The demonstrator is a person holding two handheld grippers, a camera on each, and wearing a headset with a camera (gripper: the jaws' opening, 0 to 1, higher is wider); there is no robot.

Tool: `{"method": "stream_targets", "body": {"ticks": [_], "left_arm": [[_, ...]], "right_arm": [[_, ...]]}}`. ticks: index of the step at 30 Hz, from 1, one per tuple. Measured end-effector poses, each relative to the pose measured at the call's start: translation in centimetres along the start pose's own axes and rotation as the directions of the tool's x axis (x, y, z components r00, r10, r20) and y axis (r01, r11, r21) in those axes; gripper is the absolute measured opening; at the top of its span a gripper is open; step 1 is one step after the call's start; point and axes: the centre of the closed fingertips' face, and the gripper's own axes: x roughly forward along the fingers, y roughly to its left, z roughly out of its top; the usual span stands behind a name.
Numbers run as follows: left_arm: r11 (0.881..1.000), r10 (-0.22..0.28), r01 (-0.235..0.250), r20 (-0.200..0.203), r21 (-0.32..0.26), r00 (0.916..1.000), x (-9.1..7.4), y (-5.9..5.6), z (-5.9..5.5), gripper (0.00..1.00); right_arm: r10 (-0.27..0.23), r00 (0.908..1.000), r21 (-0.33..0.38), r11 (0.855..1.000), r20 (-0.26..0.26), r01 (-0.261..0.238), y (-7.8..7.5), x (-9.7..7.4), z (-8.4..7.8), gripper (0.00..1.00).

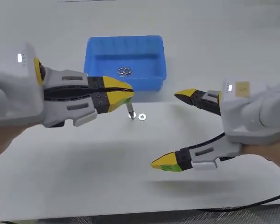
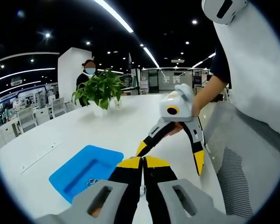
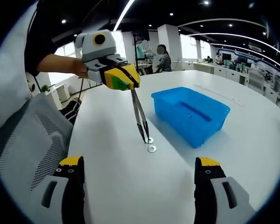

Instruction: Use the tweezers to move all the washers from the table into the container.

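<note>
Steel washer [image 1: 142, 116] just beside tweezers [image 1: 130, 110] tips — left gripper [image 1: 130, 92] fingers clamp tweezers

Black, yellow-tipped left claw [image 1: 129, 94] and right claw [image 1: 166, 130] on white-grey housings [image 1: 252, 116].

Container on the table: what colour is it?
Plain bright blue; the container shows best in the head view.
</note>
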Motion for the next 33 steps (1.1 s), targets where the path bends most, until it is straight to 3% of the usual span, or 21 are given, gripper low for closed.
{"method": "stream_targets", "body": {"ticks": [9,12,18,19,21,33], "left_arm": [[0.997,-0.030,0.027,-0.035,-0.067,0.9990,0.1,0.7,-0.2,0.04],[0.996,-0.037,0.034,-0.040,-0.077,0.9985,0.2,0.6,-0.2,0.04],[0.995,-0.045,0.041,-0.041,-0.089,0.9982,0.0,0.8,-0.3,0.04],[0.995,-0.048,0.044,-0.041,-0.089,0.9980,-0.1,0.8,-0.3,0.04],[0.995,-0.049,0.045,-0.045,-0.086,0.9978,-0.1,0.7,-0.3,0.04],[0.996,-0.058,0.053,-0.064,-0.078,0.9963,-0.2,0.3,-0.5,0.04]], "right_arm": [[0.072,0.9972,-0.041,0.997,0.021,-0.071,0.7,2.4,1.9,0.77],[0.138,0.9897,-0.085,0.986,-0.038,-0.141,1.2,3.1,1.8,0.70],[0.217,0.9743,-0.157,0.962,-0.061,-0.224,1.8,4.4,3.0,0.45],[0.207,0.9761,-0.163,0.963,-0.066,-0.215,1.6,4.7,3.0,0.45],[0.225,0.9704,-0.183,0.954,-0.089,-0.238,1.4,4.9,2.9,0.42],[0.286,0.9547,-0.203,0.933,-0.081,-0.297,0.4,5.8,4.2,0.14]]}}
